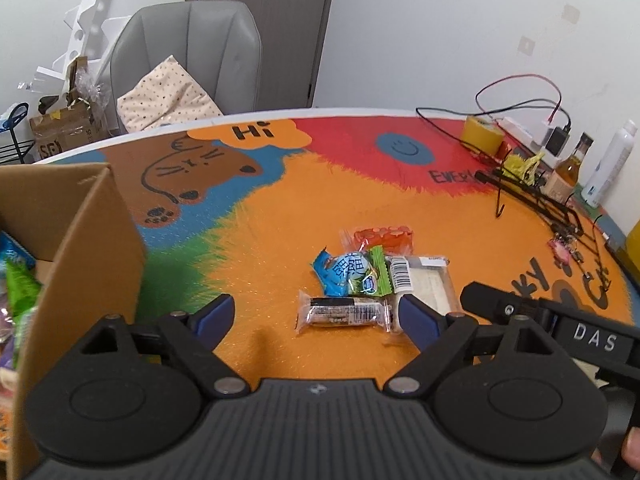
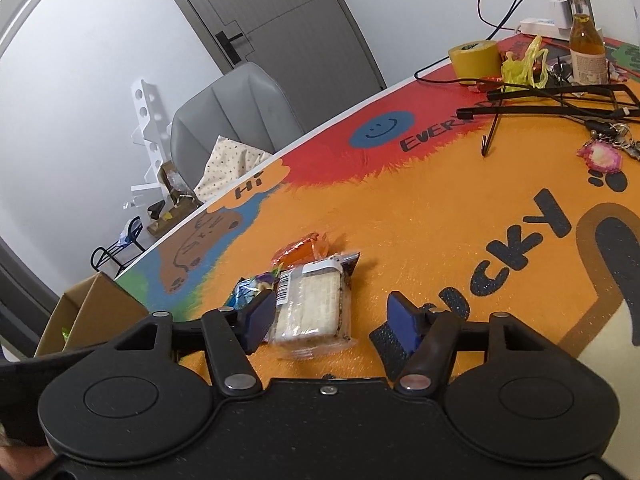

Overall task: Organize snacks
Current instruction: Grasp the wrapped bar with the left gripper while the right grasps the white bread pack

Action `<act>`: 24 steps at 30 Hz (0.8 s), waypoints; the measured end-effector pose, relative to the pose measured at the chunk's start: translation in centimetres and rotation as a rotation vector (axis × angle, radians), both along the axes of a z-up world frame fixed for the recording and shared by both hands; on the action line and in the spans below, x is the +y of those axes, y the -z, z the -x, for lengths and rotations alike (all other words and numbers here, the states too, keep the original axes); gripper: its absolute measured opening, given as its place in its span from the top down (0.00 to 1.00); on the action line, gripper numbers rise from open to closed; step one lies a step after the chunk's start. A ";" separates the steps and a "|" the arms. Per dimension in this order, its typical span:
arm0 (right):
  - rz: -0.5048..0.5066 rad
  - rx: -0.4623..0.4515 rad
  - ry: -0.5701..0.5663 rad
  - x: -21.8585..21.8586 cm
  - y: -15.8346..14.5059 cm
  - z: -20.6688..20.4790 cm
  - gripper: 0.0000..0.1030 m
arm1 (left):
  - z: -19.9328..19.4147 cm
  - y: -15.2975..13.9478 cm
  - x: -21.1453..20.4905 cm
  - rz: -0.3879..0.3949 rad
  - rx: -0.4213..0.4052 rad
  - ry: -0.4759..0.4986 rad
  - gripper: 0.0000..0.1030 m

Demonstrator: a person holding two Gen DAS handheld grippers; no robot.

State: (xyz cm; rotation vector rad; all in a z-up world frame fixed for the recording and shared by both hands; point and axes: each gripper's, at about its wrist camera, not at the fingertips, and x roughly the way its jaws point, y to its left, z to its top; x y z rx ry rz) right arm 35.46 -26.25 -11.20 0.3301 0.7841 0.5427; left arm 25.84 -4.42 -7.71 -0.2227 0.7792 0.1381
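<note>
A small pile of snacks lies on the colourful table mat: a clear-wrapped dark bar point(image 1: 343, 314), a blue candy packet point(image 1: 343, 272), a green wrapper point(image 1: 379, 278), an orange packet point(image 1: 385, 237) and a white sandwich pack point(image 1: 428, 284). My left gripper point(image 1: 316, 316) is open and empty, its jaws on either side of the dark bar, just above the mat. My right gripper point(image 2: 332, 320) is open and empty, its jaws on either side of the near end of the sandwich pack point(image 2: 312, 306). The orange packet point(image 2: 300, 250) and blue packet point(image 2: 246, 290) lie beyond it.
An open cardboard box point(image 1: 80, 248) with several snacks inside stands at the left; it also shows in the right wrist view point(image 2: 92, 312). A yellow tape roll point(image 1: 482, 133), cables, a black wire rack point(image 1: 536, 196), bottles point(image 1: 570, 170) and a keychain crowd the far right. A grey chair point(image 1: 192, 52) stands behind the table.
</note>
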 end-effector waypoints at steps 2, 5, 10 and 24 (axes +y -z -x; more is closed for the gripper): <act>0.002 0.005 0.000 0.0 0.2 -0.3 0.39 | -0.6 0.6 -0.1 0.002 0.011 -0.002 0.14; 0.001 0.014 0.002 -0.1 0.5 -0.7 0.39 | -1.3 1.4 -0.1 0.006 0.026 -0.005 0.14; 0.003 0.019 0.001 0.1 0.7 -1.1 0.39 | -2.0 2.2 -0.2 0.017 0.035 -0.004 0.15; 0.026 0.014 -0.029 2.0 0.5 -1.3 0.39 | -2.4 3.1 -0.7 -0.015 0.020 0.034 0.50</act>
